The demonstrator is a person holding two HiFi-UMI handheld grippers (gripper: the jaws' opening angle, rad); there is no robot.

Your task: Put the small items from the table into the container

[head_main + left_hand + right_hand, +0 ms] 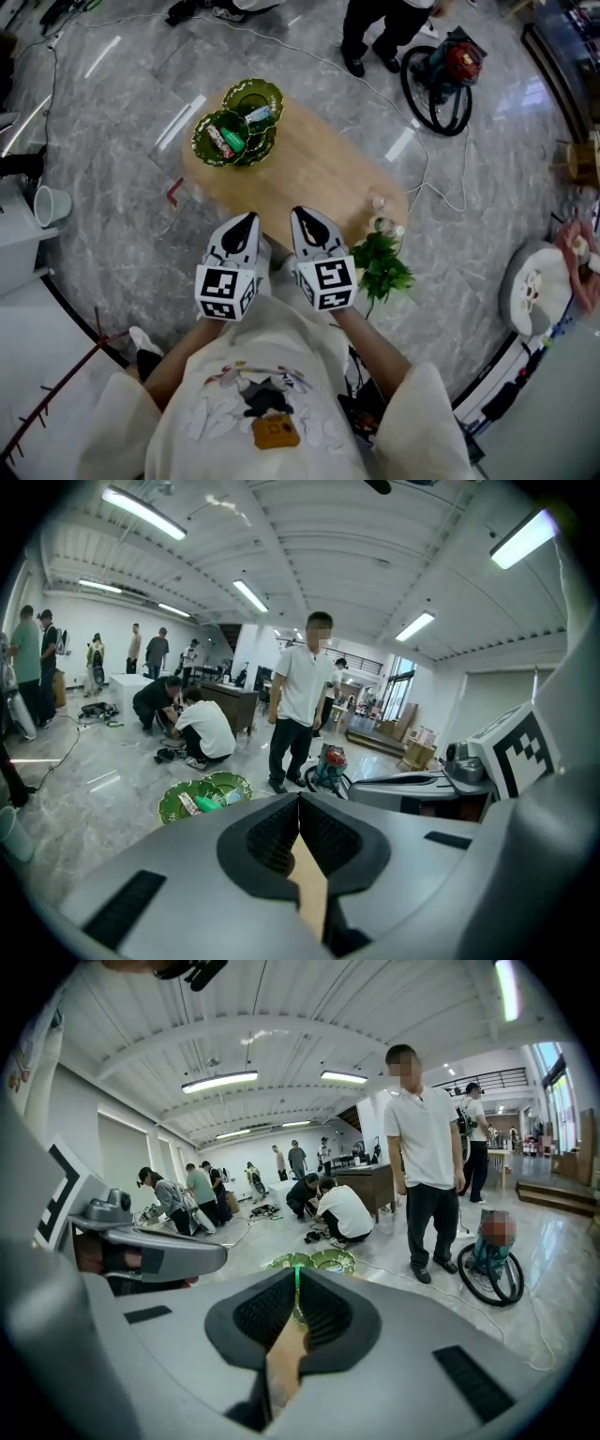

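the left gripper (247,223) and right gripper (304,219) are hovering over the near table (319,178) edge, jaws closed, holding nothing. the small items (227,139) are lying in the green container (272,94) at the far end. advisable: checking for leftovers while staying clear of the plant (382,264).

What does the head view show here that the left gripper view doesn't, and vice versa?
Only the head view: the leafy plant by the table and the pale cup on the left. Only the left gripper view: ceiling lights and a standing person's white shirt. Both: the green container holding small items, the red vacuum cleaner and the right gripper.
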